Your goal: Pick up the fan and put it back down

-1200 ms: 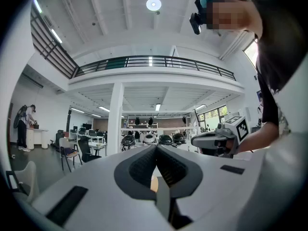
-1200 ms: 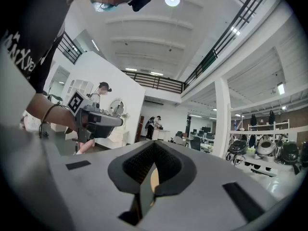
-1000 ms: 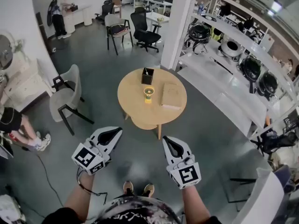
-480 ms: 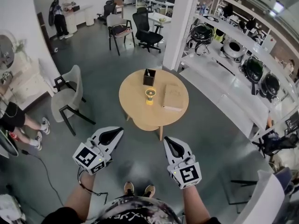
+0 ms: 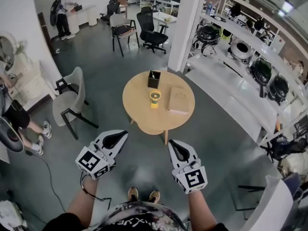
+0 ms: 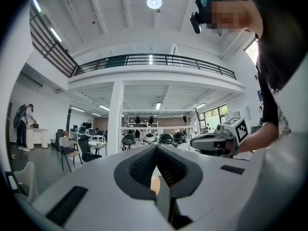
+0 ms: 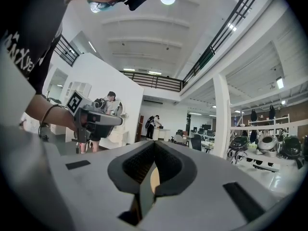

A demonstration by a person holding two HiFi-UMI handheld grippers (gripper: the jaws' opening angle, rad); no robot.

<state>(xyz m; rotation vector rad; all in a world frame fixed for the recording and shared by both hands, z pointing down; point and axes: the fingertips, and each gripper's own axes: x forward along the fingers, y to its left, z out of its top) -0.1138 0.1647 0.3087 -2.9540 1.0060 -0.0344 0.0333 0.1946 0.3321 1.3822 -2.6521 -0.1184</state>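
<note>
A small yellow fan [image 5: 154, 98] stands upright near the middle of a round wooden table [image 5: 139, 119], well ahead of both grippers. My left gripper [image 5: 121, 134] is held level above the floor, short of the table's near edge, with its jaws shut and nothing between them. My right gripper [image 5: 172, 143] hangs beside it, also shut and empty. In the left gripper view the left gripper [image 6: 155, 146] shows its pads meeting, with the right gripper [image 6: 211, 141] off to its right. In the right gripper view the right gripper [image 7: 154, 143] is closed, and the left gripper [image 7: 101, 119] is to its left.
On the table a black holder [image 5: 153, 79] stands behind the fan and a flat brown box [image 5: 178, 100] lies to its right. A grey chair [image 5: 72, 97] is left of the table, a white pillar [image 5: 185, 23] behind it, white shelving [image 5: 226, 81] to the right. A person [image 5: 14, 119] is at the left edge.
Both grippers have stayed where they were, still shut. The person at the left edge has shifted position.
</note>
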